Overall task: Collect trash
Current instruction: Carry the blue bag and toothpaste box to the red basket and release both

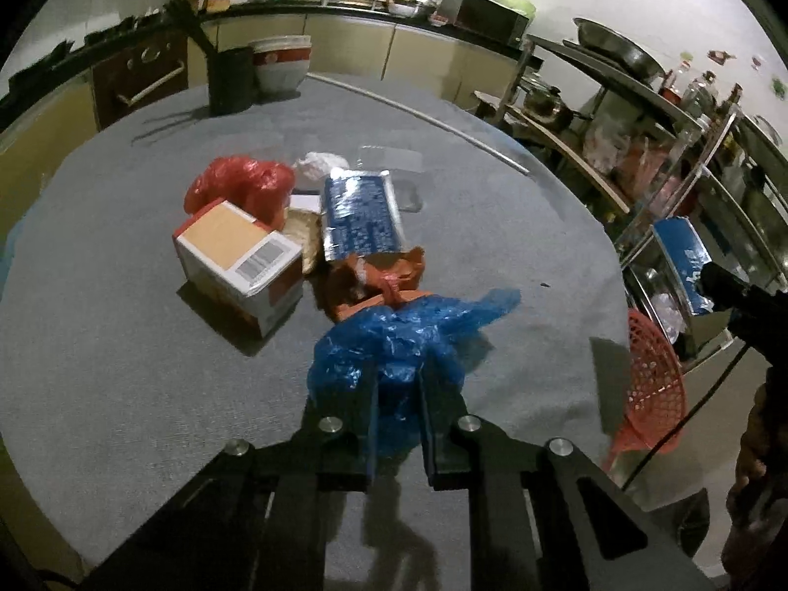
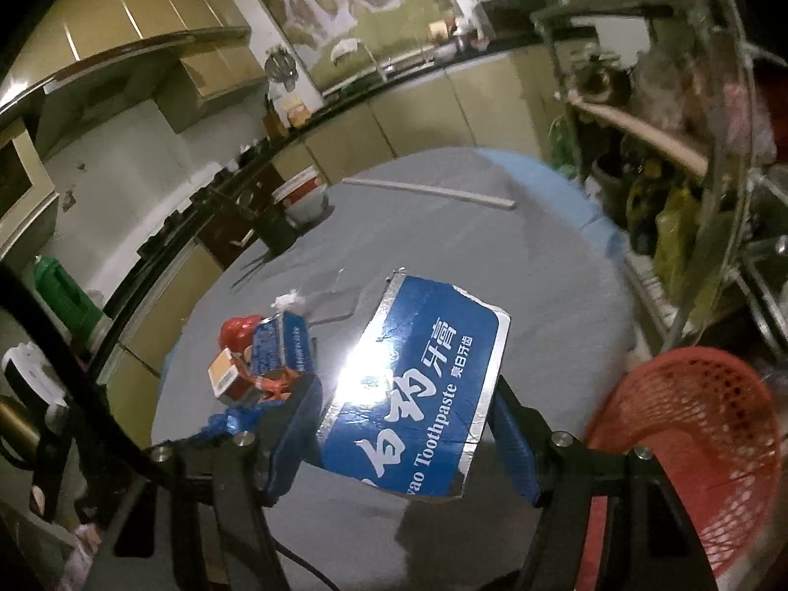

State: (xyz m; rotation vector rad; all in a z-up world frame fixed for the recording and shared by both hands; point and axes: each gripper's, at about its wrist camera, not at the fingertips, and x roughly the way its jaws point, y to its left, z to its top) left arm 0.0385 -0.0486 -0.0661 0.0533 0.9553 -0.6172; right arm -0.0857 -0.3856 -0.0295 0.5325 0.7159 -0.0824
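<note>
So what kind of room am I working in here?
Most likely a home kitchen: a counter with cabinets along the wall, a metal rack of pots and bottles, and a round cloth-covered table.

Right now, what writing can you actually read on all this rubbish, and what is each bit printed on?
"Toothpaste": on the flattened blue toothpaste box held in the right tool.
"yao": cut-off word before it, same box.
Large white Chinese characters on that box: visible, not transcribed.
Second blue carton on the table: white print too small to read.
White and tan box: barcode only, digits blurred.
Blue plastic bag in the left tool: no text.
</note>
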